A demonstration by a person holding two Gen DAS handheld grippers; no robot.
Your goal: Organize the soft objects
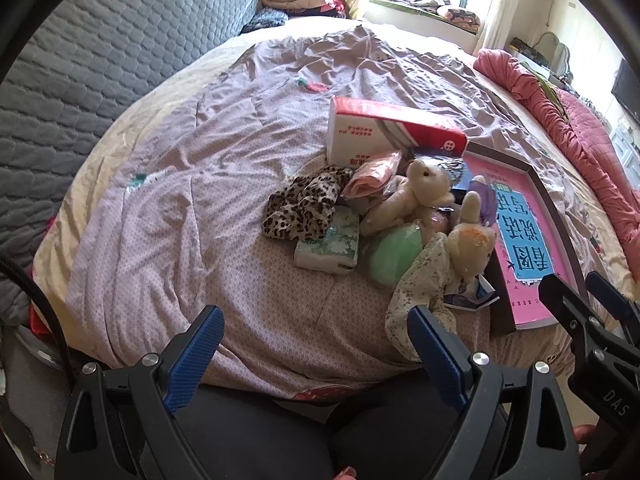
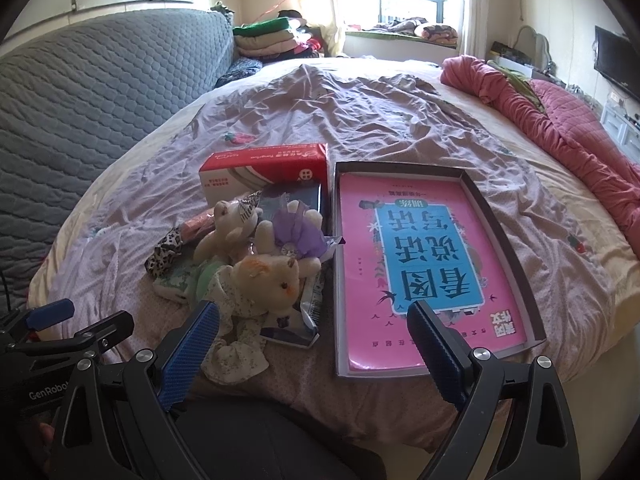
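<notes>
Both wide, empty: left gripper, right gripper. Risk snagging the wrapper under the near teddy, toppling the pile.

Leopard-print cloth, pink book, green pouch

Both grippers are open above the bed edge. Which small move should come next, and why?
Probably ease the left gripper forward and right to the plush toy in the floral dress. Its jaws stand open and empty, and the toy is the nearest soft thing of the pile, its dress hem touching the right finger. The shallow box beside it has room.
</notes>
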